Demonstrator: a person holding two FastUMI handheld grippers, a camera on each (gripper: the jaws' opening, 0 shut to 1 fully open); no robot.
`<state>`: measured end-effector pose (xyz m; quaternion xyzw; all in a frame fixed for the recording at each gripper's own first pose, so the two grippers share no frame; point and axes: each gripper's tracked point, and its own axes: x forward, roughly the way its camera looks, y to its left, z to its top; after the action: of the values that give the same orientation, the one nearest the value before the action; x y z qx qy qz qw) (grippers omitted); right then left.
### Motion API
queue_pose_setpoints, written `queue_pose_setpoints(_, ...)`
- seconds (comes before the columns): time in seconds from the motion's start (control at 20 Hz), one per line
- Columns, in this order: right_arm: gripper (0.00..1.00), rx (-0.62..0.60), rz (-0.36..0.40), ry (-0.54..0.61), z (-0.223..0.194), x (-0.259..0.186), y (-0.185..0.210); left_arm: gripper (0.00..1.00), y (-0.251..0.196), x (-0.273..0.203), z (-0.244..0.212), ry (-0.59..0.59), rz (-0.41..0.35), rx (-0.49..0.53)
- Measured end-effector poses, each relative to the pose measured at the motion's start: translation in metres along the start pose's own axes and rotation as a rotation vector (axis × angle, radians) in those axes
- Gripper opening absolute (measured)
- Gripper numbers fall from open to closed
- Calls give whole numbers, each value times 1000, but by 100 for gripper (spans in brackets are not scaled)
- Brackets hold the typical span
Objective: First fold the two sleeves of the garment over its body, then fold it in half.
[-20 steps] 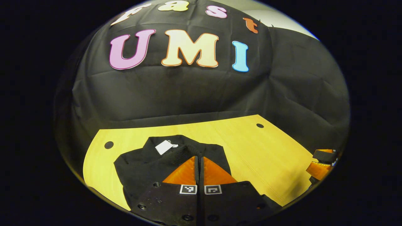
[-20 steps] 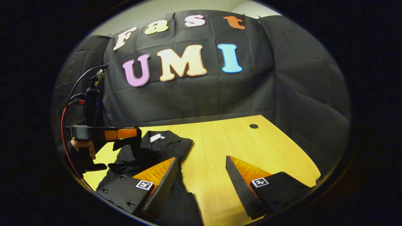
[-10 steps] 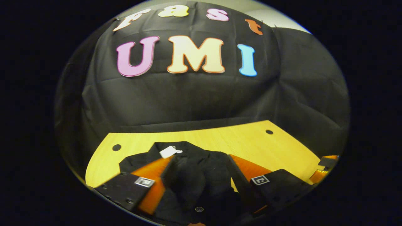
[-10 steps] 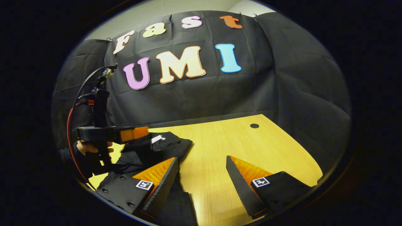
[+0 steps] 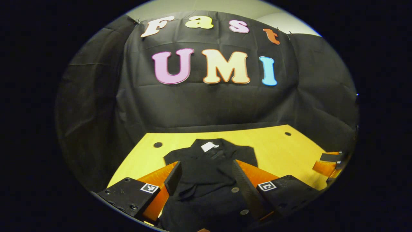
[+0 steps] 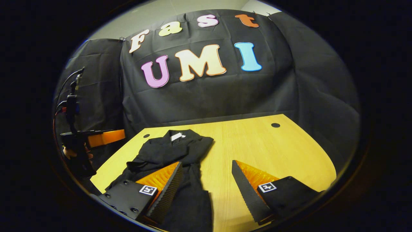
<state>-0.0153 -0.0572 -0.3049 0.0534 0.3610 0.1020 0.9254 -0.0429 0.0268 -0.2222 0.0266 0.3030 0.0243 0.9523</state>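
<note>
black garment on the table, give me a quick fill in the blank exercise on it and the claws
1. The black buttoned garment lies on a ____ wooden table.
2. The left claw has its jaws ____.
3. The small tag at the garment's collar is ____.
4. The right claw holds ____.

Missing words: yellow; open; white; nothing

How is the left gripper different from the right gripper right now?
The left gripper points at the middle of the black garment, cloth lying between its fingers in its own view; the right gripper points past the garment's edge, mostly bare wooden table between its fingers. In the right gripper view the left gripper is off the table's side, while the right gripper is over it. Both are open, and neither is pinching cloth.
</note>
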Motion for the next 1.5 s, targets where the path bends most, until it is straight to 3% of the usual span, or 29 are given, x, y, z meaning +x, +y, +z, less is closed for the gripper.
queue_pose_setpoints(0.2,98,-18,-15,67,-37,-12,20,96,43,-38,-47,78,47,-5)
queue_pose_setpoints(0.25,94,-31,-26,83,-47,-16,23,96,53,-45,-61,106,55,-15)
queue_pose_setpoints(0.3,98,-38,-34,102,-57,-20,25,96,60,-53,-74,131,62,-22)
queue_pose_setpoints(0.35,94,-43,-39,117,-66,-24,29,96,68,-59,-86,151,70,-28)
queue_pose_setpoints(0.5,98,-67,-74,173,-98,-34,28,96,85,-77,-127,228,79,-29)
queue_pose_setpoints(0.8,94,-86,-134,300,-157,-50,20,97,91,-109,-205,383,50,-22)
queue_pose_setpoints(0.9,98,-93,-157,348,-174,-53,16,97,95,-120,-224,425,44,-32)
queue_pose_setpoints(0.95,94,-90,-165,370,-182,-56,14,96,96,-124,-231,438,42,-41)
queue_pose_setpoints(1.05,98,-88,-178,411,-198,-60,14,95,101,-132,-246,465,40,-62)
queue_pose_setpoints(1.15,94,-113,-207,471,-219,-60,9,95,96,-138,-274,532,6,-90)
queue_pose_setpoints(1.2,98,-121,-189,507,-226,-64,9,95,97,-142,-272,518,1,-78)
queue_pose_setpoints(1.25,99,-88,-194,473,-218,-62,7,94,97,-135,-264,438,-18,-49)
queue_pose_setpoints(1.35,96,-38,-203,469,-220,-63,7,92,95,-141,-277,487,-32,-48)
queue_pose_setpoints(1.4,97,-43,-188,471,-220,-61,11,99,95,-138,-267,448,-31,-56)
queue_pose_setpoints(1.45,89,-55,-177,461,-223,-63,17,94,95,-138,-269,443,-42,-45)
queue_pose_setpoints(1.5,82,-64,-162,461,-224,-62,23,83,96,-141,-268,419,-52,-38)
